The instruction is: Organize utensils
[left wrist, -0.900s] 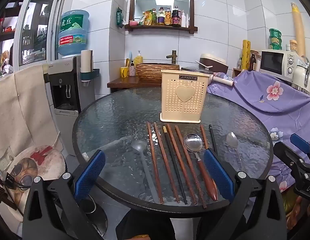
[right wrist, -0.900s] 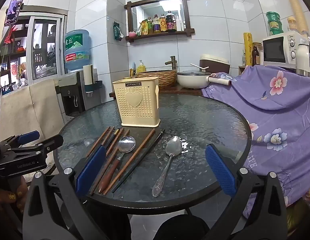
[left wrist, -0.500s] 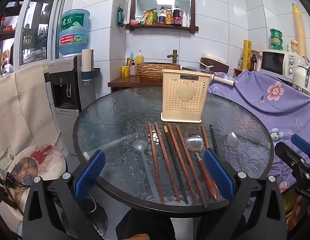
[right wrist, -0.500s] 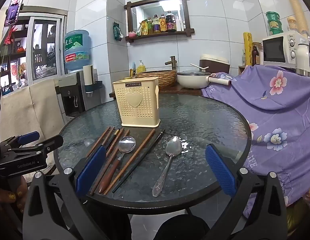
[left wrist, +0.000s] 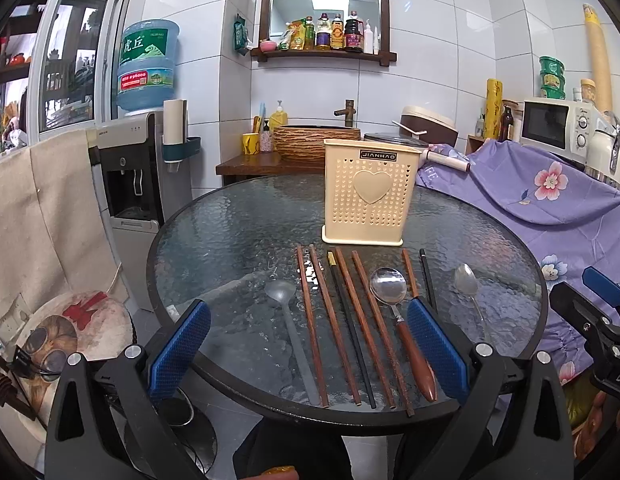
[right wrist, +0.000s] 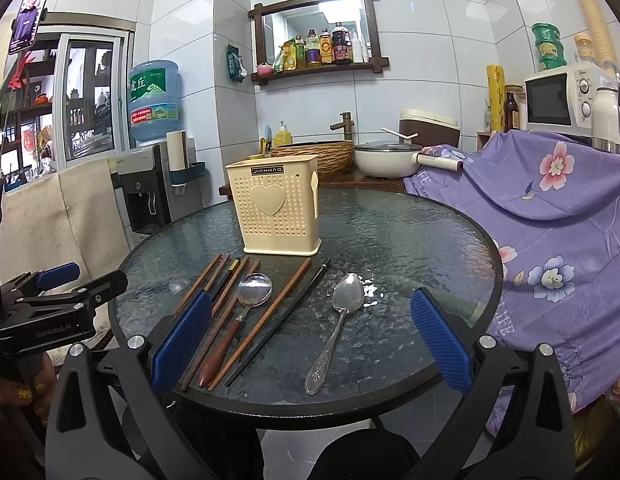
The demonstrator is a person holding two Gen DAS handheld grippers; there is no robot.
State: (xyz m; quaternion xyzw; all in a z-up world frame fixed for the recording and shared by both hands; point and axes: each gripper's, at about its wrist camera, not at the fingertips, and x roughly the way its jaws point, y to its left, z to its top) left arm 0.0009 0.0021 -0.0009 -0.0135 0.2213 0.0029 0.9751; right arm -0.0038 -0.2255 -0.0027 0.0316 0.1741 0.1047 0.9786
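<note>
Nothing picked up yet. I'd start at one end of the row in front of the cream holder: take the all-metal spoon by its handle with my right gripper, since it lies apart from the chopsticks, then drop it in upright. My left gripper sits over the table's near edge. Both tongs are spread wide, empty, tipped slightly downward toward the holder.

Cream perforated caddy upright, beyond open left gripper; brown/black chopsticks, wood-handled spoon, grey spoon, steel spoon flat between.
</note>
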